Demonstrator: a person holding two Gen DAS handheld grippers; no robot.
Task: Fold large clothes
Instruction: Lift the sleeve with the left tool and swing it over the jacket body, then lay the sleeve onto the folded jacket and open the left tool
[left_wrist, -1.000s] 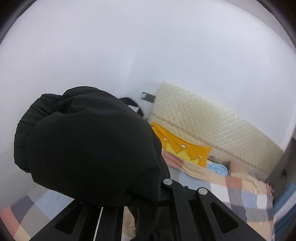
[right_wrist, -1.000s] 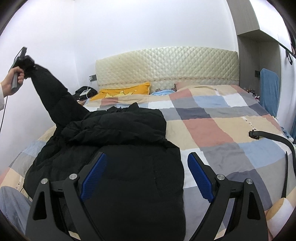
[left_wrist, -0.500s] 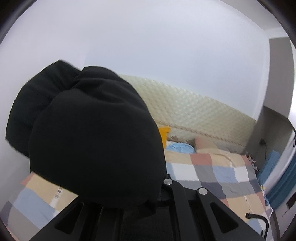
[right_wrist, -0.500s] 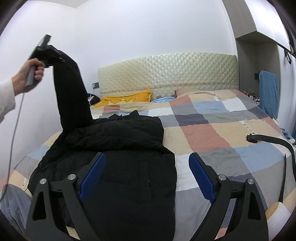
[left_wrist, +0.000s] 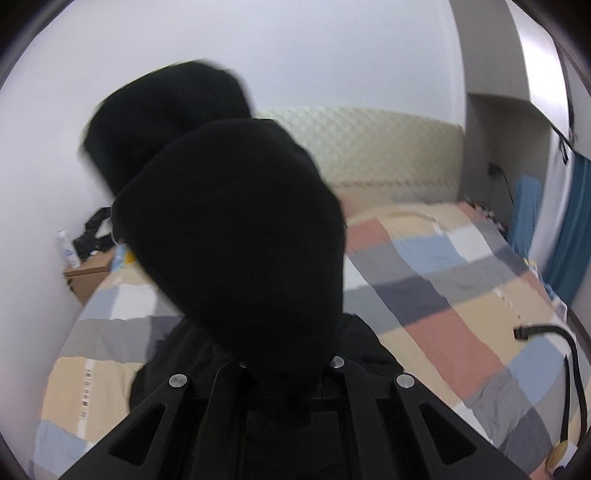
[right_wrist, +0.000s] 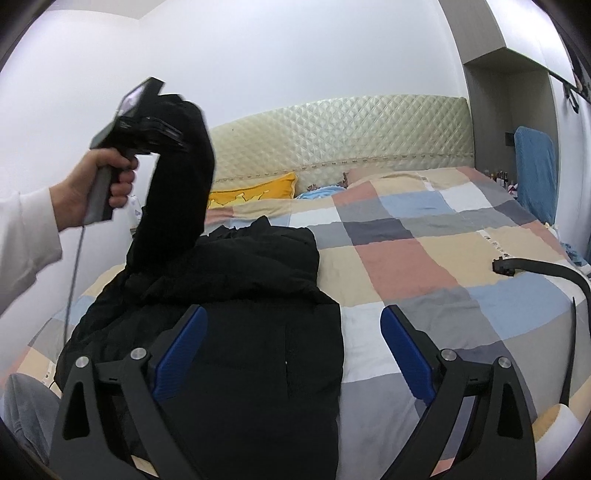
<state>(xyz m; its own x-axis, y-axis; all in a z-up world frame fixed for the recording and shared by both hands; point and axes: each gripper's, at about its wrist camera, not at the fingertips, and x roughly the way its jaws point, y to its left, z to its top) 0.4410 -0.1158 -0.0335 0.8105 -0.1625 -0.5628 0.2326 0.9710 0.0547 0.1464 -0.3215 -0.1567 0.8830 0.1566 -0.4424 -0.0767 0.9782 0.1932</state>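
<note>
Sleeve (right_wrist: 177, 173) now nearer bed's (right_wrist: 424, 236) centre, seemingly

Soft, even indoor light, no hard shadows or glare. Left wrist view smears with motion blur, the black sleeve (left_wrist: 236, 236) a detail-less blob. Right wrist view sharp; fisheye bends edges, corners go dark.

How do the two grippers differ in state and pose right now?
The left gripper is shut on the black jacket's sleeve, while the right gripper has nothing between its jaws, which are opening wide. The left gripper is raised high, with the sleeve hanging from it; the right gripper sits low over the jacket body on the bed. Both share the same black two-finger build.
</note>
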